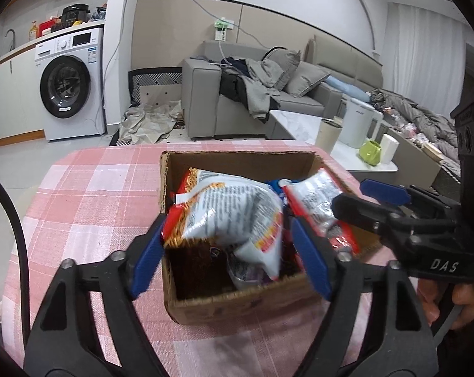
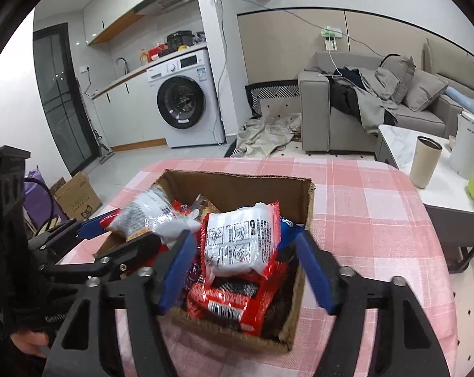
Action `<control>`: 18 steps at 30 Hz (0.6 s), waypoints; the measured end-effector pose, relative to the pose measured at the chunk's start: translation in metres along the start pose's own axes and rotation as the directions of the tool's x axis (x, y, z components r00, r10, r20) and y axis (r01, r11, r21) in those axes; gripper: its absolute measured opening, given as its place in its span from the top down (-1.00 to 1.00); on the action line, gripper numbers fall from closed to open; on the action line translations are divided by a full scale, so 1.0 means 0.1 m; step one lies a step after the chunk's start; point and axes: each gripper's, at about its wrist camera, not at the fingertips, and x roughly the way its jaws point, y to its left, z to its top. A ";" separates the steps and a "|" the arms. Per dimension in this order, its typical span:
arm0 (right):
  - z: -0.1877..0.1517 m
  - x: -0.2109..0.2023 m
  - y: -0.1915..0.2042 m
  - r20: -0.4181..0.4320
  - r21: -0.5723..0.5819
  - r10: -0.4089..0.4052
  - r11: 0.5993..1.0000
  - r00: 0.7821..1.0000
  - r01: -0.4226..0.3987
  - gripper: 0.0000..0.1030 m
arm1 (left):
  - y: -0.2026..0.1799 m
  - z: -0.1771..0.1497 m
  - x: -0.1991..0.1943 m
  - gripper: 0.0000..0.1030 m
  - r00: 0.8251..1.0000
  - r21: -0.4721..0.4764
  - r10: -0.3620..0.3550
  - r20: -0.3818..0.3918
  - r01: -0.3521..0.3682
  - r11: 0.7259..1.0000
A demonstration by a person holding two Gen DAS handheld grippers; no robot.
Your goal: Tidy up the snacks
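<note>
- Our left gripper (image 1: 229,253) hangs over the near end of the cardboard box (image 1: 237,160), blue pads spread; a white-and-red snack packet (image 1: 233,210) sits between them, blurred, no pad pressing it.
- Our right gripper (image 2: 247,270) is spread too, above a red-edged noodle packet (image 2: 243,242) lying on the pile in the box.
- Neither pinches anything.
- Box stands on the pink checked tablecloth (image 2: 378,220), crammed with packets.
</note>
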 end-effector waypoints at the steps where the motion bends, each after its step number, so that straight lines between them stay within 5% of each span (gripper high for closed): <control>1: -0.02 -0.06 -0.01 0.012 0.002 0.002 1.000 1.000 -0.002 -0.66 | 0.01 -0.01 -0.04 -0.75 1.000 -0.004 0.002 0.008 -0.002 1.000; 4: -0.06 -0.18 -0.06 0.021 0.017 0.027 0.999 0.999 -0.028 -0.97 | 0.07 -0.04 -0.19 -0.99 0.999 -0.031 -0.010 0.042 0.012 0.999; 18: -0.38 -0.63 0.10 0.132 -0.049 0.083 0.996 0.988 -0.077 -0.99 | 0.12 -0.32 -0.77 -0.99 0.994 -0.051 0.004 0.112 0.002 0.999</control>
